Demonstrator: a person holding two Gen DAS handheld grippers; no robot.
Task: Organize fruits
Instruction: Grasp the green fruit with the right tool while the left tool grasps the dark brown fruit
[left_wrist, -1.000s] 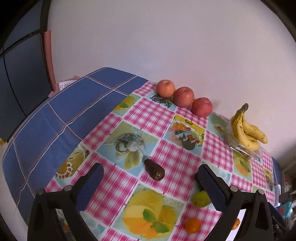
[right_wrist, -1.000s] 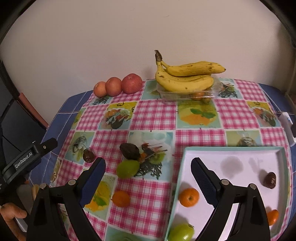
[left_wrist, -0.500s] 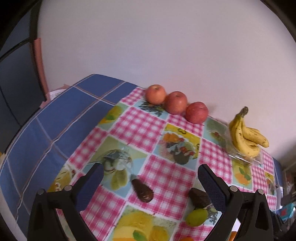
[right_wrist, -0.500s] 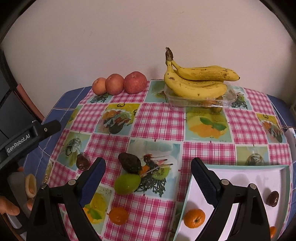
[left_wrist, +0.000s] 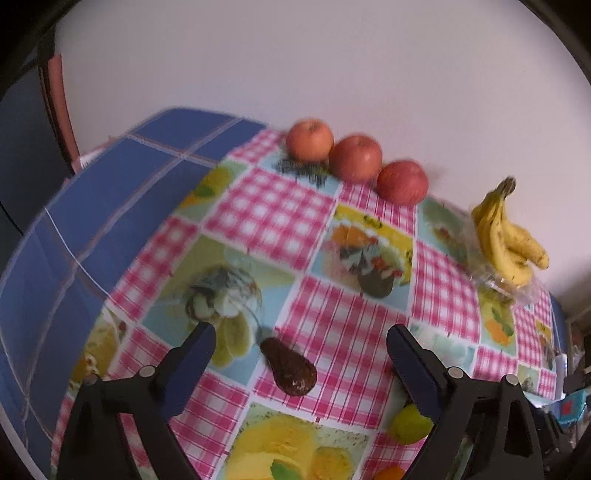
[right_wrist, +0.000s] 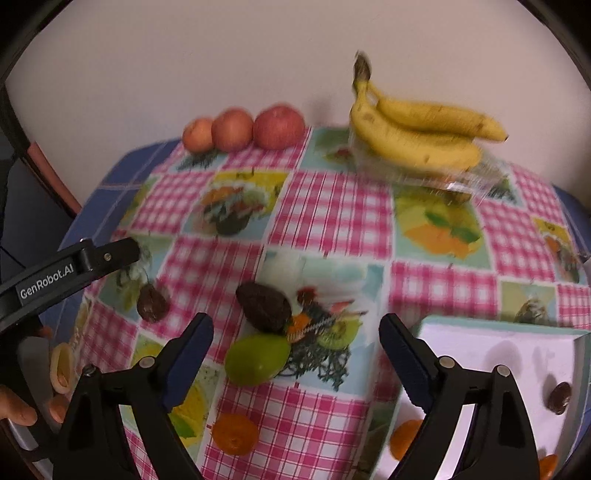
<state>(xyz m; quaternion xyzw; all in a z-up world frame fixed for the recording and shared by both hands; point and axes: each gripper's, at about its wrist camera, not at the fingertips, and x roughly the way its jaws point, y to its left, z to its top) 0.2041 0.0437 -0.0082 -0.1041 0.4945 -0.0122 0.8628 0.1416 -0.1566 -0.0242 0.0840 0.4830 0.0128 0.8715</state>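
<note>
My left gripper is open above a small dark brown fruit lying between its fingers on the tablecloth. My right gripper is open too, with a dark avocado and a green fruit between its fingers and an orange nearer to me. The white tray at the right holds an orange and a small brown fruit. Three apples and a banana bunch sit by the wall. The left gripper's body shows over the small brown fruit.
The bananas rest on a clear plastic box. A blue cloth covers the table's left part, with a dark chair or panel beyond it. A hand holds the left gripper at the lower left. The wall stands right behind the fruit.
Both grippers have moved forward and lower over the table. The small brown fruit now lies between the left fingers; the avocado and green fruit have come closer to the right fingers.
</note>
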